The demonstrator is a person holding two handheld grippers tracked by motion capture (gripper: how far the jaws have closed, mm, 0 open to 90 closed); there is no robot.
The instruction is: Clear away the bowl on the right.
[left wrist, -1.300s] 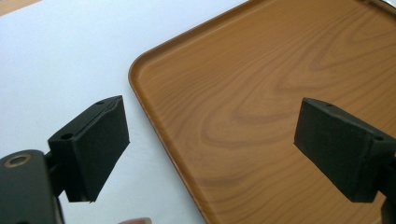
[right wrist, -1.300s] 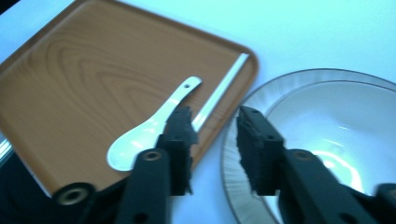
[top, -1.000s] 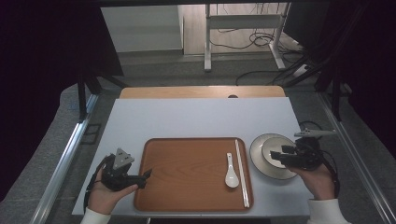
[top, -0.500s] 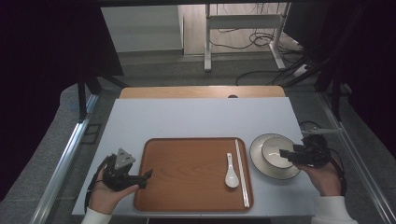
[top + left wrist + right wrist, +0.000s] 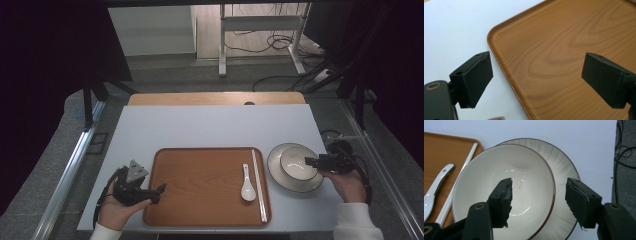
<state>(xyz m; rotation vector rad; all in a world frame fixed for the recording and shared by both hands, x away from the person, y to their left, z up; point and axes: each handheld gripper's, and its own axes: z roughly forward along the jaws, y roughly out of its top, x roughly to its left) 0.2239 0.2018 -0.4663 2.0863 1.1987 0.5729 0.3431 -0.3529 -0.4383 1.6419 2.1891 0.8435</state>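
A white bowl [image 5: 295,163] sits on a ribbed white plate [image 5: 280,182] to the right of a wooden tray [image 5: 200,185]. On the tray's right side lie a white spoon [image 5: 247,183] and white chopsticks [image 5: 259,185]. My right gripper [image 5: 308,162] reaches in from the right and is open. In the right gripper view the right gripper [image 5: 539,200] straddles the near rim of the bowl [image 5: 486,170]: one jaw hangs inside, the other over the plate [image 5: 564,165], with gaps on both sides. My left gripper [image 5: 160,191] is open at the tray's left edge. In the left gripper view the left gripper [image 5: 537,82] holds nothing over the tray [image 5: 561,50].
The pale table [image 5: 210,127] has bare room behind the tray. Its right edge lies close beyond the plate, with cables [image 5: 345,137] on the floor there. A wooden board [image 5: 215,98] runs along the far edge.
My right hand has shifted and sunk a little at the plate's right side, and its jaws now point at the bowl's rim. The left hand has stayed put.
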